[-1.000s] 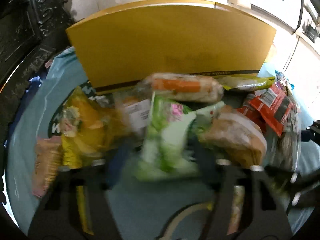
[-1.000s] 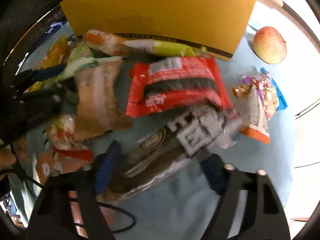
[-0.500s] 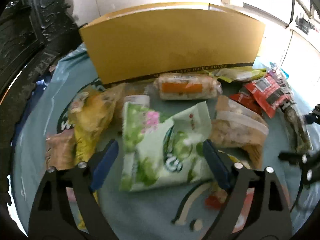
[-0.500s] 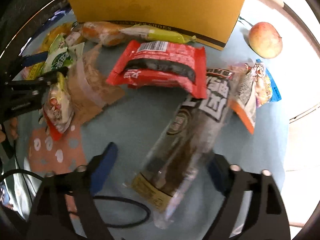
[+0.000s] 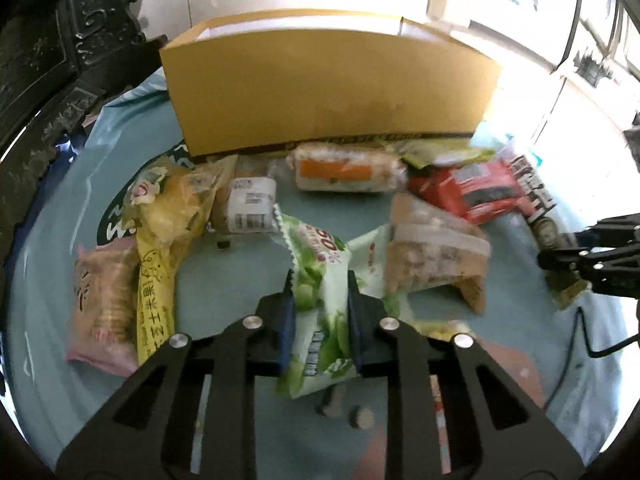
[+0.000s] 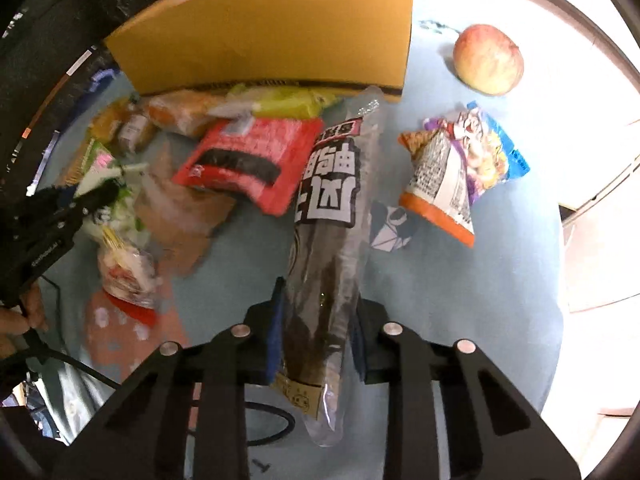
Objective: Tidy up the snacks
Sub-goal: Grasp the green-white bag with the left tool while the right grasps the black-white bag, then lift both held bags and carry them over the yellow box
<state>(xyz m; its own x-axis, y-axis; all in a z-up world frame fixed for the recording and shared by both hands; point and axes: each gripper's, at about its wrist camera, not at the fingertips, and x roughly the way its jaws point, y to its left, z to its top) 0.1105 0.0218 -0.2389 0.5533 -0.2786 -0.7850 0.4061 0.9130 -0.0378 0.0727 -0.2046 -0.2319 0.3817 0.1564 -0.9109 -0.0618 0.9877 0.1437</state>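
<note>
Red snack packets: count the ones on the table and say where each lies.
1. The red packet lies in front of the yellow box, its edge beside the long dark packet in the right gripper. Others may hide under the pile.

Left tool (image 5: 320, 304), right tool (image 6: 318, 320): black slotted linkage arms, silver round screws, blue finger pads (image 5: 286, 320).

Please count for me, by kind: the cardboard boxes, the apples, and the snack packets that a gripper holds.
Cardboard box: 1
Apple: 1
Held packets: 2, green packet in left gripper, black packet in right gripper; both jaws have just been closing
Total: 4
</note>
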